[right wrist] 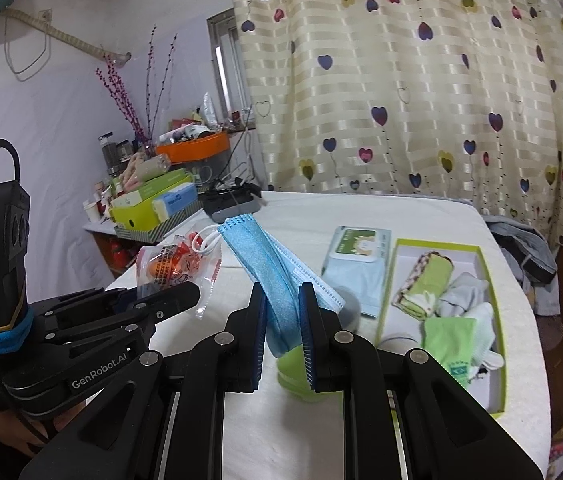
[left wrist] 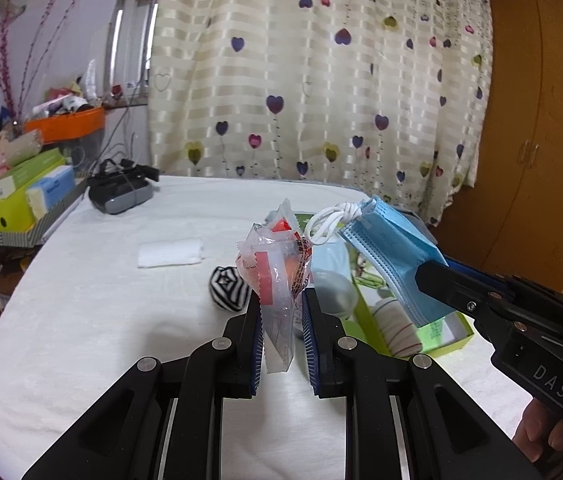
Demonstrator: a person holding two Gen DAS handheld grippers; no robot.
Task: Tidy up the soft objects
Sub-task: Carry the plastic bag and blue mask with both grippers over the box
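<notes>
While both items hung clear of the white tablecloth (left wrist: 81, 320), the step in hand was judged to be carrying them to the green-rimmed box (right wrist: 499, 360) at the table's right side.

Item 1. Left gripper (left wrist: 281, 332): clenched on a clear plastic packet (left wrist: 277, 280), crinkled, with a serrated edge, red print and orange contents. Packet held upright, its lower end between the pads.

Item 2. Right gripper (right wrist: 281, 328): clenched on a blue face mask (right wrist: 265, 272), pleated non-woven fabric folded over, its white ear loops (right wrist: 207, 242) knotted and dangling at the far end. Mask raised above the table, just beside the packet.

Item 3. Box: shallow card tray, already holding a rolled green cloth (right wrist: 425, 280), pale socks (right wrist: 469, 304) and a green sock (right wrist: 453, 344).

Item 4. Left on the table: striped black-and-white ball of fabric (left wrist: 228, 289); folded white cloth (left wrist: 170, 253); soft wipes pack (right wrist: 355, 268) beside the box.

Handling advice, as a judgement: lower each item over a bare part of the tray before releasing; the loops could snag on the packet, so the two should be kept apart. Both are light and limp, and would likely settle flat.
</notes>
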